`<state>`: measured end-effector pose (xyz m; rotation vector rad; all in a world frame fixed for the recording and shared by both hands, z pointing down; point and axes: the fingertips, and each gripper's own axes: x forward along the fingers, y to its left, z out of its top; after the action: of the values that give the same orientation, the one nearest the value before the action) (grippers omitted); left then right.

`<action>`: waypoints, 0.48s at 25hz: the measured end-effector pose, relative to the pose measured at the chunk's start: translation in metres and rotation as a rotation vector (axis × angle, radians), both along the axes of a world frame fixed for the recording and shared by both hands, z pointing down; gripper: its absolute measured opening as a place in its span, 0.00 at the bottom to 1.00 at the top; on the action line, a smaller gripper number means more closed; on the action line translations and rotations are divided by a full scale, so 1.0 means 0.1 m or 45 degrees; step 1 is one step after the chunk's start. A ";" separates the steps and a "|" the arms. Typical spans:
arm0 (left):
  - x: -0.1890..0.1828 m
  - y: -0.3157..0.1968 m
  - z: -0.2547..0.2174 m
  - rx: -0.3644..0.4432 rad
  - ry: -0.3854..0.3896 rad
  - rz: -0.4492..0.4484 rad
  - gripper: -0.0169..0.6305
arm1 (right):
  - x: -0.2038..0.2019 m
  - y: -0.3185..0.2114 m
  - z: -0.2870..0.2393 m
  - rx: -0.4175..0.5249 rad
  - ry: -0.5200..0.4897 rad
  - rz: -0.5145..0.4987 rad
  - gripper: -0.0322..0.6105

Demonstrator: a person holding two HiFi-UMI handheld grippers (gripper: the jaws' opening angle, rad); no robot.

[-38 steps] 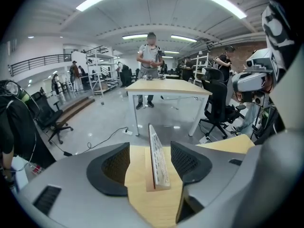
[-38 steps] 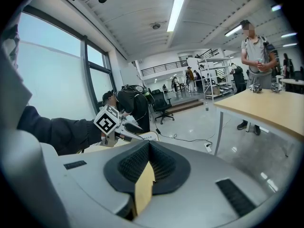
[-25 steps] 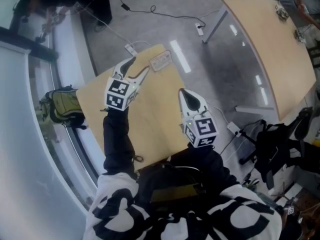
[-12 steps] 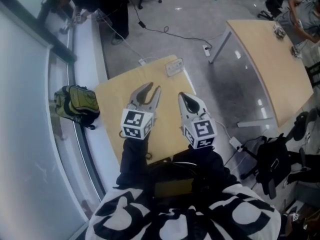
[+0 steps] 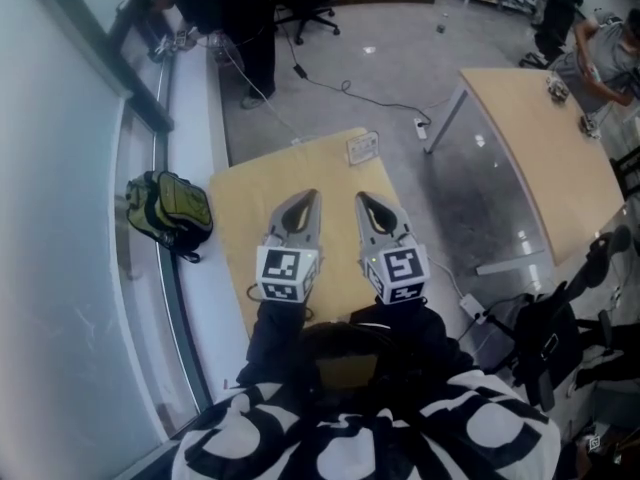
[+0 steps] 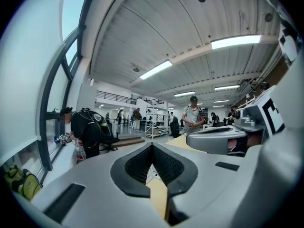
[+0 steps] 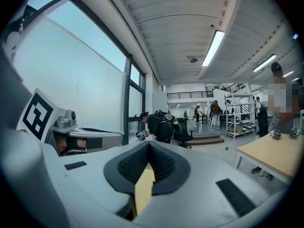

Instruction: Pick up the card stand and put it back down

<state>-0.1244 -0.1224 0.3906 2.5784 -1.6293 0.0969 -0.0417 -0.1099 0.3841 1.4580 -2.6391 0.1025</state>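
My left claw (image 5: 308, 200) has just been closing; its jaws now meet on nothing, over the desk (image 5: 235, 208). Just beside it, my right claw (image 5: 364, 202) is likewise pressed together, empty. The card stand (image 5: 362, 148) sits at the desk's far edge, straight ahead of the right claw, which I judge the nearer, its long side across my reach.

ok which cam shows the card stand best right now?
Head view: the card stand sits whole and unobstructed at the table's far edge. Left gripper view gives only a small white sliver low in frame, possibly it; right gripper view shows none of it.
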 end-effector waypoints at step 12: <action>0.08 0.15 -0.05 0.046 -0.001 0.033 0.04 | -0.03 0.18 -0.03 0.027 0.037 0.043 0.08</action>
<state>-0.1164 -0.1070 0.3857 2.6271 -1.6134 0.0708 -0.0451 -0.0919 0.3811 1.4991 -2.6014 0.0567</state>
